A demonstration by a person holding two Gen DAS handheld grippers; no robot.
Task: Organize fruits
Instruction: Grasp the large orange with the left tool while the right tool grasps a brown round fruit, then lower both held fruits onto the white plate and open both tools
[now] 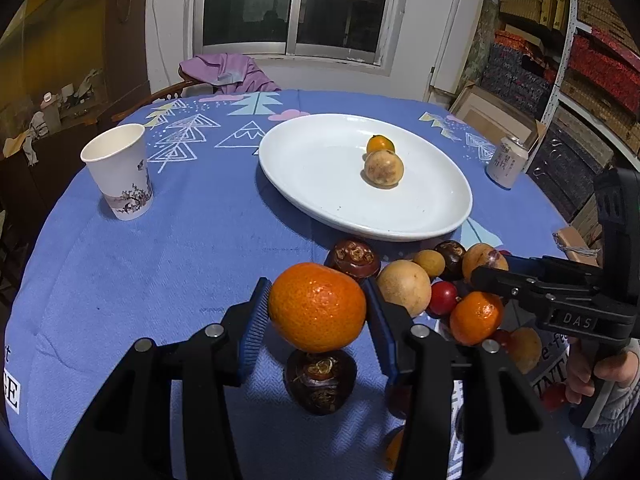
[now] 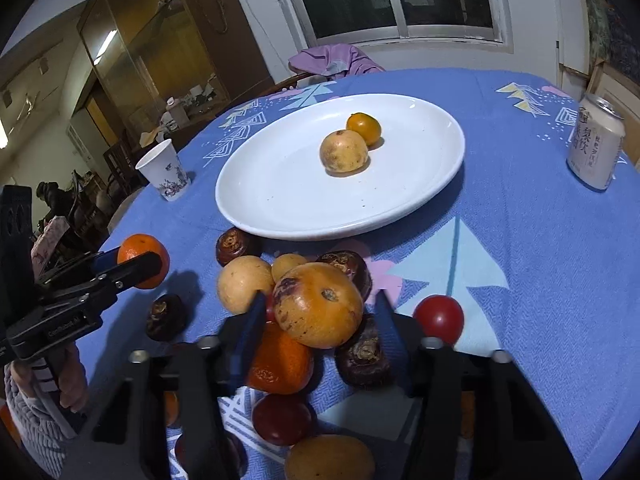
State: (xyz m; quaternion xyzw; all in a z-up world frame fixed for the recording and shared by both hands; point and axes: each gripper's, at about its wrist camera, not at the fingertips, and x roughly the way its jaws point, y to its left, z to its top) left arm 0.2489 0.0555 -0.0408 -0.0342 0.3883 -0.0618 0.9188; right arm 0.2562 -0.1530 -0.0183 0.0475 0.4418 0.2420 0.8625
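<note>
My left gripper (image 1: 318, 304) is shut on an orange mandarin (image 1: 317, 306) and holds it above the blue cloth, over a dark water chestnut (image 1: 320, 380). It also shows in the right wrist view (image 2: 136, 262). My right gripper (image 2: 320, 312) is shut on a yellow-orange bruised fruit (image 2: 318, 305), lifted over the fruit pile. A white plate (image 1: 320, 184) beyond the pile holds a tan round fruit (image 1: 383, 168) and a small orange one (image 1: 380, 145).
The pile (image 2: 280, 360) holds mandarins, red tomatoes, tan fruits and dark chestnuts. A paper cup (image 1: 120, 172) stands at the left, a drink can (image 2: 596, 144) at the right. A chair with purple cloth (image 1: 228, 72) is behind the table.
</note>
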